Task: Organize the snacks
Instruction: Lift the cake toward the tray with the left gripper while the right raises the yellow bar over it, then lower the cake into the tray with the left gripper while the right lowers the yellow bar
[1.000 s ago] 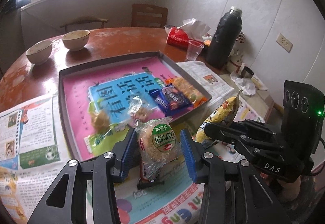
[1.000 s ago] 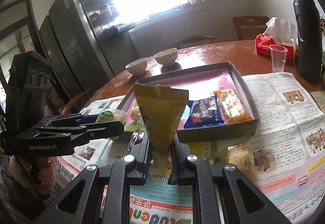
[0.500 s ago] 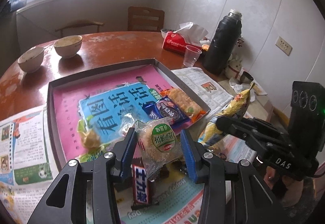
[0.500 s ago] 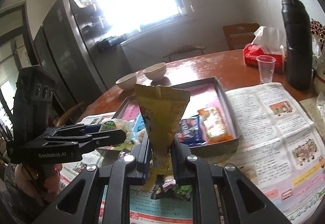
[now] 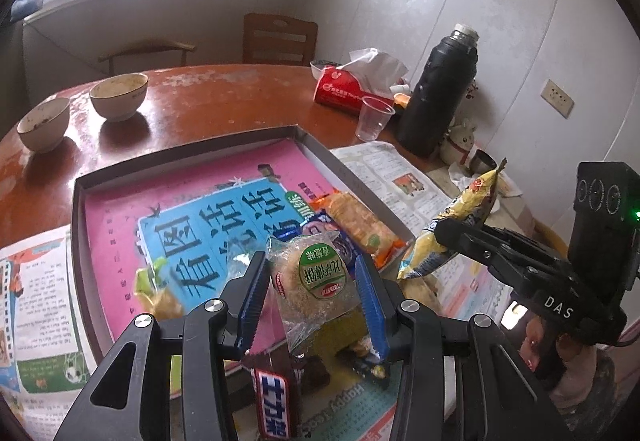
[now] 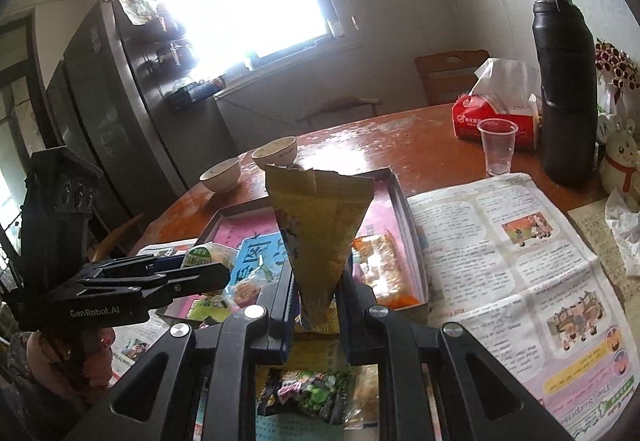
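Note:
My left gripper is shut on a round pastry in a clear wrapper with a green label, held above the near edge of a grey tray lined with a pink and blue cover. My right gripper is shut on the bottom of a yellow snack bag, which stands upright. It also shows in the left wrist view as the right gripper with the yellow snack bag. An orange cracker pack and a blue cookie pack lie in the tray's right end.
A chocolate bar and a dark green packet lie on newspaper below the grippers. Farther back on the brown table stand two bowls, a red tissue pack, a plastic cup and a black thermos.
Both grippers have shifted sideways with their snacks still held. The chocolate bar and the dark green packet have come into view beneath them.

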